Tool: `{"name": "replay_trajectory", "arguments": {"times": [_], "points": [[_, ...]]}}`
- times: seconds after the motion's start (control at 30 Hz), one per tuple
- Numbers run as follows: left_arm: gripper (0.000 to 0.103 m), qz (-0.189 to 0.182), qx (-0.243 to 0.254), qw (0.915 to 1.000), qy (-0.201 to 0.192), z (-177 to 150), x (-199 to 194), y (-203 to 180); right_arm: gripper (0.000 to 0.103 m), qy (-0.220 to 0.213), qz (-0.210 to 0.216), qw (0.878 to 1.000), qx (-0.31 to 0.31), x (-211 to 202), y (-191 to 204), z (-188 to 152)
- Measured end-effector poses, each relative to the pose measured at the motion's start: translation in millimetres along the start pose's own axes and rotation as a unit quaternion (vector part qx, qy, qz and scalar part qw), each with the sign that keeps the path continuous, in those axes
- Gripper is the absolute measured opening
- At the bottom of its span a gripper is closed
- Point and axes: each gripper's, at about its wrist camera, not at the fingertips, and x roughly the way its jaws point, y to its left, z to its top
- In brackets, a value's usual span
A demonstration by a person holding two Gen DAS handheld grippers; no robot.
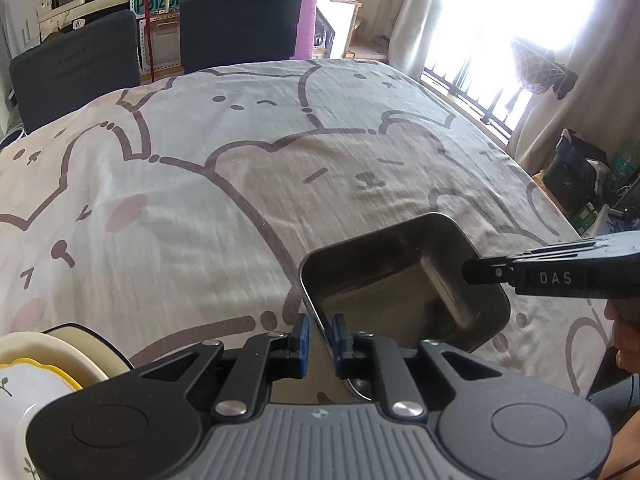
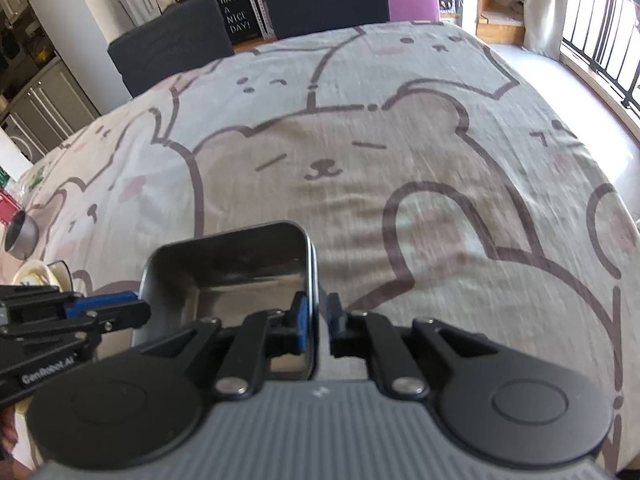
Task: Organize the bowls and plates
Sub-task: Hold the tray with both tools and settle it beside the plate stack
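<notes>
On the near part of the table, over a tablecloth (image 1: pixel 240 184) printed with cartoon bears, a rectangular steel tray (image 1: pixel 404 284) sits between the two grippers. The left gripper (image 1: pixel 320 336) has its jaws narrow, straddling the tray's near-left wall, one blue pad inside and one outside; a sliver of gap shows at the pads, so the pinch looks light or just loosening. The right gripper (image 2: pixel 318 320) stands the same way on the opposite wall, jaws narrow with the rim between them, and whether its pads press firmly is hard to tell. Whether the tray rests on the cloth or hangs just above it cannot be read from these views.

To the left, just beside the left gripper, a stack of cream and white dishes (image 1: pixel 44 364) waits, and further left a small metal cup (image 2: pixel 22 234) lies on its side.

The step in hand seems to be carrying or setting the tray with both tongs. To do it well, both pinches should match, the tray kept level, and neither side freed until the base is plainly on the cloth. The thin wall can slip from loose pads, tipping the tray toward the dishes.
</notes>
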Motion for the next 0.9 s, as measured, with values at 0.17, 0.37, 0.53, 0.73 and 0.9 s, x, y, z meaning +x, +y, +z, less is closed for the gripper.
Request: {"name": "replay_trajectory", "arguments": {"times": [0.17, 0.37, 0.53, 0.73, 0.9], "points": [[0.016, -0.004, -0.010, 0.9999, 0.004, 0, 1, 2, 0.012, 0.013, 0.012, 1.000, 0.007, 8, -6, 2], [0.020, -0.014, -0.023, 0.9996, 0.009, -1, 0, 5, 0.008, 0.011, 0.022, 1.000, 0.002, 15, -8, 8], [0.022, -0.016, -0.037, 0.9991, 0.012, -1, 0, 8, 0.006, 0.009, 0.013, 1.000, -0.021, 17, -3, 8], [0.023, -0.023, -0.060, 0.9978, 0.017, 0, 1, 12, 0.006, 0.010, 0.018, 1.000, -0.018, 16, -3, 6], [0.025, -0.027, -0.070, 0.9969, 0.025, 0, 2, 13, 0.008, 0.022, 0.019, 0.999, -0.020, 19, -5, 3]]}}
